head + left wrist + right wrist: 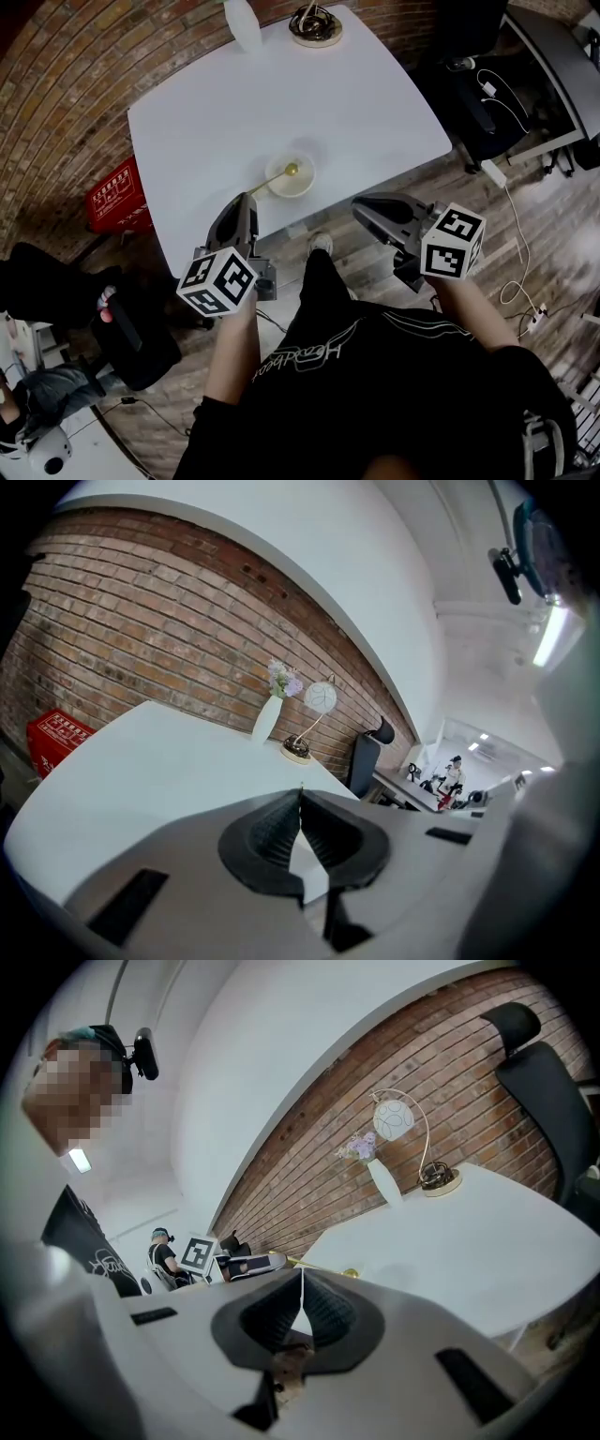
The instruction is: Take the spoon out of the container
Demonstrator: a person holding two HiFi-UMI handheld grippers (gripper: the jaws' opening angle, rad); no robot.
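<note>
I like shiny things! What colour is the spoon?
Gold. The spoon shows best in the head view.

The left gripper (249,199), lower centre-left, pointed up the frame, its jaws pinched on the tip of the spoon (273,180) handle. The right gripper (364,210), centre-right, pointed left, jaws together and empty. Both bare forearms reached up from the bottom edge.

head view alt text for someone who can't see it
The left tool grips the handle of a gold spoon whose bowl is over a pale container near a white table's front edge. The right tool hangs shut and empty just off that edge.
</note>
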